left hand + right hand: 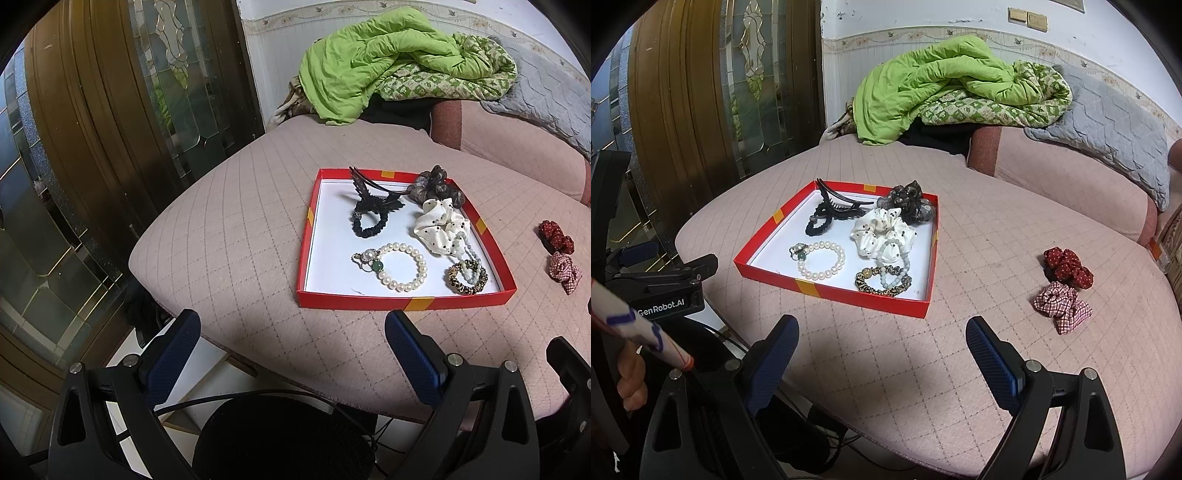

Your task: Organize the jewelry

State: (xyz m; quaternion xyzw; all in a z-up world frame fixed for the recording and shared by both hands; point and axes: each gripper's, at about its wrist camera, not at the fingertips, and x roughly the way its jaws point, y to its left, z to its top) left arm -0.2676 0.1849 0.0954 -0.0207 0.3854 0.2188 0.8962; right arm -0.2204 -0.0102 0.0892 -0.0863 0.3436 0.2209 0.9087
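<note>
I hold both grippers back from the cushion edge, left gripper and right gripper spread wide and empty, so the whole layout stays readable. Most pieces already sit inside the red tray: a smooth pearl bracelet, a satin white scrunchie. Two soft fabric scrunchies, dotted red and checked, lie apart on the quilted cushion, probably next.

I see a pink quilted cushion, a wooden door with leaded glass on the left, white wall, and green bedding heaped behind.
</note>
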